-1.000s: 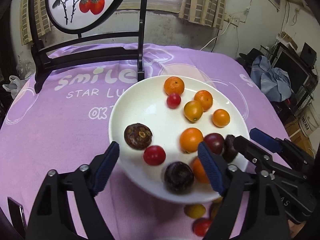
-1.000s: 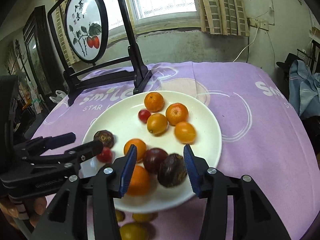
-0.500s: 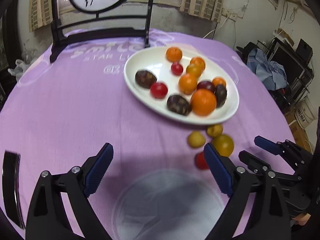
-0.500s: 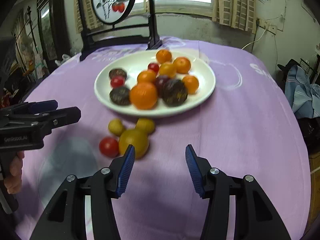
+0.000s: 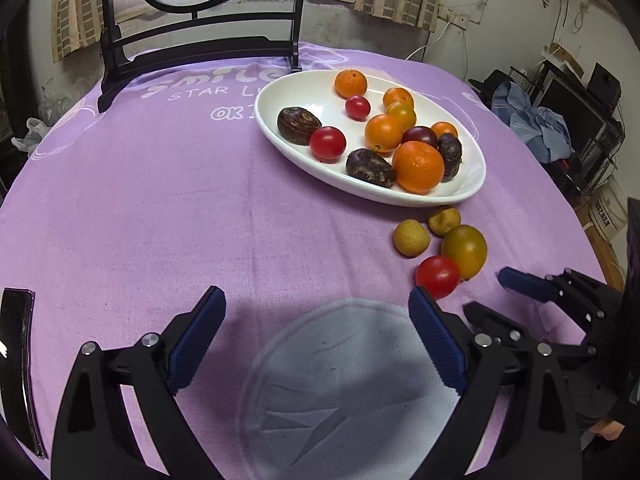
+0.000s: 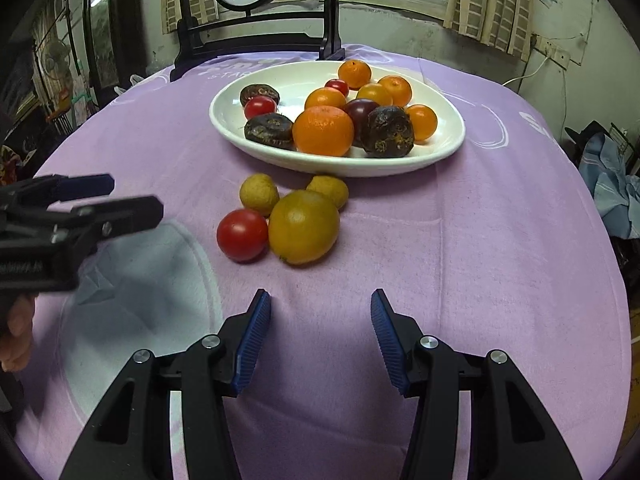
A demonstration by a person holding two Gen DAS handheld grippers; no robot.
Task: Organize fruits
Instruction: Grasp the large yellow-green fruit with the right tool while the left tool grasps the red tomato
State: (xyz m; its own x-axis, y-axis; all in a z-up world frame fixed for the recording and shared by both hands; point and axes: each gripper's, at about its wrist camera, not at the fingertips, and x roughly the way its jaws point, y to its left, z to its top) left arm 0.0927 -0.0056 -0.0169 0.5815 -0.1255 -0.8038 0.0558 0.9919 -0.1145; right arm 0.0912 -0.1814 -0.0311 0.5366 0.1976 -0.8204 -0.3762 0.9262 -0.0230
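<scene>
Four loose fruits are seen on the purple cloth (image 6: 480, 240), a red tomato (image 6: 242, 234) touching a yellow-green citrus (image 6: 303, 227), just at six o'clock of the white plate (image 6: 448, 148). The left gripper (image 5: 316, 320) is spread wide and empty over the cloth; the right gripper (image 6: 320, 320) is held at a narrower gap, nothing between its pads.
</scene>
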